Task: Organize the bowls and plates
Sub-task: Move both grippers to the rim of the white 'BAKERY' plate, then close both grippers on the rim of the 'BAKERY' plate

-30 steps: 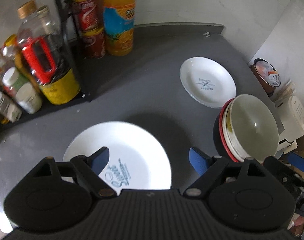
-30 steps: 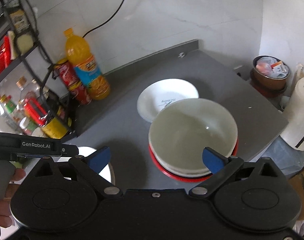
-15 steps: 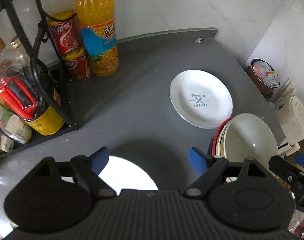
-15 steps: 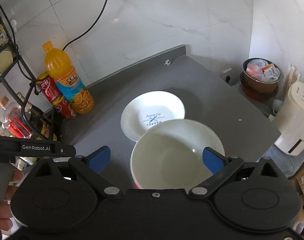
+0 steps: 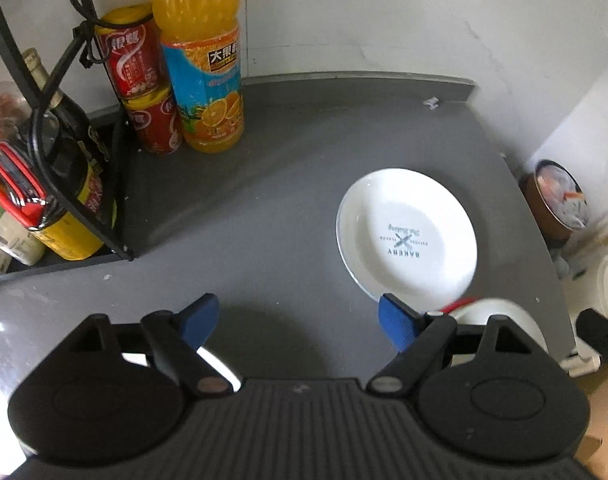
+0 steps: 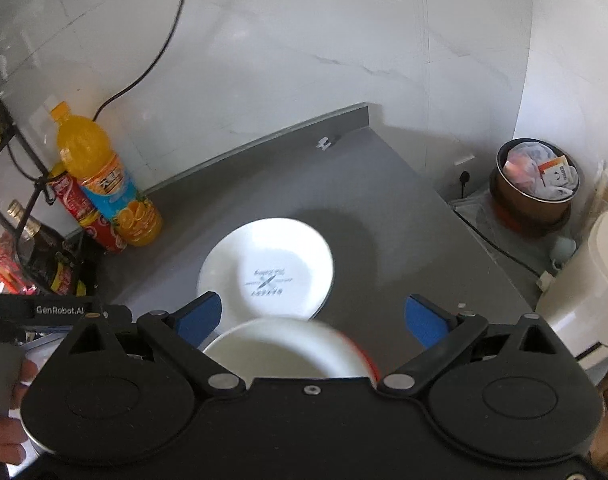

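A small white plate with a bakery logo [image 5: 408,238] lies on the grey counter [image 5: 287,200]; it also shows in the right wrist view [image 6: 269,270]. A stack of white bowls over a red one [image 6: 287,348] sits near the counter's front right, partly hidden behind my right gripper [image 6: 314,316], which is open and empty above it. The stack's edge shows in the left wrist view [image 5: 500,316]. A large white plate [image 5: 219,364] peeks out under my left gripper [image 5: 299,318], which is open and empty.
An orange juice bottle [image 5: 201,64] and stacked red cans [image 5: 141,80] stand at the back left beside a black wire rack [image 5: 55,152] of bottles. A bin [image 6: 538,186] and a white appliance [image 6: 588,280] sit off the counter's right edge.
Both grippers have pulled back and up from the counter. The large plate and the bowl stack have slid toward the bottom of each view. Nothing was grasped.
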`<state>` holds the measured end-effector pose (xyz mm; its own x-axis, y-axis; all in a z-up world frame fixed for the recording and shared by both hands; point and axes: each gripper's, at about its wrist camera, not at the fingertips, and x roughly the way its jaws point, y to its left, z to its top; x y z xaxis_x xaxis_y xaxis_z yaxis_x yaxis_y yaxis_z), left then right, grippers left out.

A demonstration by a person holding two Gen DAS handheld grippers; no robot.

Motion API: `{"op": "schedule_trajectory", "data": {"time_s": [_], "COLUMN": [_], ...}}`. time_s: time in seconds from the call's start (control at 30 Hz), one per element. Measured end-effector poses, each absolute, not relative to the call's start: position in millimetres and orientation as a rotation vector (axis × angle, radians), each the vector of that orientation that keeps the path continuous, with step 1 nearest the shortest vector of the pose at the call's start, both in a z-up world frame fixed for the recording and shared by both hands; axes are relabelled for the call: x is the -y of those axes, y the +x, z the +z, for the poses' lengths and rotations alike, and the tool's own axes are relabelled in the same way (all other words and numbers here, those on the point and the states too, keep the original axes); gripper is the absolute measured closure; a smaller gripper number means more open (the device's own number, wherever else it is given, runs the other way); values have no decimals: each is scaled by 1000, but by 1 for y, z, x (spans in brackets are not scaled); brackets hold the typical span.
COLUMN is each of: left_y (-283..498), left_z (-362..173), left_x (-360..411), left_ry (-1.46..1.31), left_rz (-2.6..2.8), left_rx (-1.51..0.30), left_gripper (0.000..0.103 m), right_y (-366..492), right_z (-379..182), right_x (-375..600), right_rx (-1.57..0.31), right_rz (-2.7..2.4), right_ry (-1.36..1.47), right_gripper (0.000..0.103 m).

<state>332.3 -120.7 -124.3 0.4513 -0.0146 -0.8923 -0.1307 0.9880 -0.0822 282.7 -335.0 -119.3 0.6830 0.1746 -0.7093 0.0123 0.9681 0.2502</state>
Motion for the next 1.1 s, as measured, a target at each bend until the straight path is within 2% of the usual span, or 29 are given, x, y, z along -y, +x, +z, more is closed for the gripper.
{"op": "schedule_trajectory", "data": {"time_s": [0.43,0.53,0.67,0.8,0.9,1.1], "left_y": [371,384,401,417,424,436], "left_z": [-168,-182,-203,-219,-228,-240], "left_x": [135,137,141,140,139,135], "left_ry": [-305,-322,-339,-354,-361,-380], "left_rz": [125,126,119,148,151,181], "left_rx": [-1122,-1146,-1174,-1201,-1220,-1244], "left_gripper": [21,25,36,41,49,53], "right_y": [358,378,402,424,439,461], "right_z": [-173,-188,-204,-215,-223,-243], "right_x": [377,383,388,391,394,389], "right_rx": [-952,-1000,-1046,-1070,-1090,-1123], "right_rz": [225,266,278,307,337,373], "right_ry": [308,330,316,311,318,307], "right_gripper": [23,26,31,32,33,33]}}
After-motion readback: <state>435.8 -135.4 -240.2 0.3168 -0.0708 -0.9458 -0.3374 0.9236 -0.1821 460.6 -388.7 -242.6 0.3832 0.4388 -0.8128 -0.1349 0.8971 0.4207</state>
